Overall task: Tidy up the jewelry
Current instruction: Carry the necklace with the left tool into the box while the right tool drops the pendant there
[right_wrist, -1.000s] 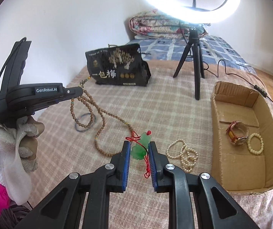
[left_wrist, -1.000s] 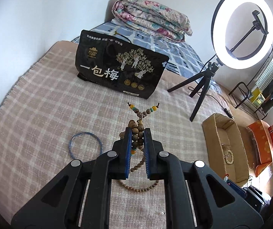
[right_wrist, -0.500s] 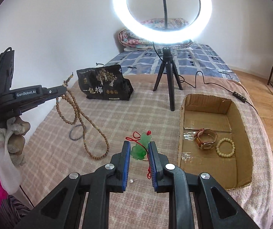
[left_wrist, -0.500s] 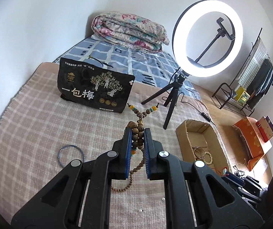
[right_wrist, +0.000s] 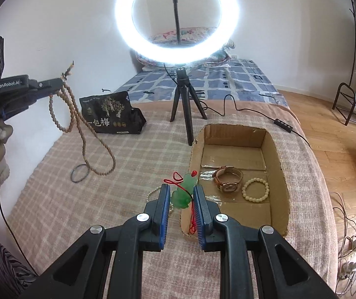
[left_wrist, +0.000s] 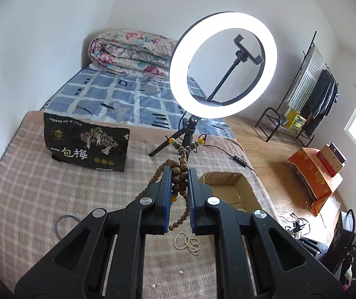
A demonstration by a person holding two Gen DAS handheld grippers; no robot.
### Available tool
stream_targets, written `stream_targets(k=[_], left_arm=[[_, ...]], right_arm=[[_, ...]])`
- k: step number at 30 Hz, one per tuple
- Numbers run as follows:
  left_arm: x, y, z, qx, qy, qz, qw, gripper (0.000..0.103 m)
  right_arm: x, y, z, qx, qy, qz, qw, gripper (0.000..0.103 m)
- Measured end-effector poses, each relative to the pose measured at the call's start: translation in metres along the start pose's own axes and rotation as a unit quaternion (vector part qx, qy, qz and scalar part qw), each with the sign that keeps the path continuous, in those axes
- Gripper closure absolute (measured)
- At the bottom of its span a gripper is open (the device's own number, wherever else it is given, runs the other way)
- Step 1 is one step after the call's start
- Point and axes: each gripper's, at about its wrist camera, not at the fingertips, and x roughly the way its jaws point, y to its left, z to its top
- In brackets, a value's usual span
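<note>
My left gripper [left_wrist: 180,172] is shut on a long wooden bead necklace [left_wrist: 181,174] and holds it in the air; in the right wrist view the necklace [right_wrist: 83,127] hangs from it, its lowest loop near the blanket. My right gripper [right_wrist: 181,191] is shut on a green jade pendant [right_wrist: 184,194] with a red cord, just left of the cardboard box [right_wrist: 280,174]. The box holds a watch [right_wrist: 229,180] and a cream bead bracelet [right_wrist: 255,189]. A white pearl strand [left_wrist: 188,241] lies on the blanket; a blue ring bangle [left_wrist: 64,225] lies at the left.
A lit ring light on a tripod [right_wrist: 185,104] stands behind the box, its cable [right_wrist: 252,114] trailing right. A black snack bag [right_wrist: 108,115] stands at the back left. A folded quilt [left_wrist: 133,49] lies on the bed. Wooden floor and a rack [left_wrist: 300,114] are at the right.
Both grippers have risen and swung right toward the box. The necklace is lifted higher, almost off the blanket. The pendant is now at the box's left wall.
</note>
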Motion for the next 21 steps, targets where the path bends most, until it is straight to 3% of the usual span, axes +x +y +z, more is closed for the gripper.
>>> stream_targets(k=[12, 21], left_arm=[[0.026, -0.083, 0.036, 0.053, -0.007, -0.053, 0.9972, 0.093], [0.065, -0.133, 0.036, 0.08, 0.007, -0.078, 0.9937, 0.093]], right_arm=[[0.003, -0.033, -0.008, 0.024, 0.015, -0.003, 1.0, 0.085], [0.01, -0.041, -0.009, 0.031, 0.023, 0.007, 0.999, 0.085]])
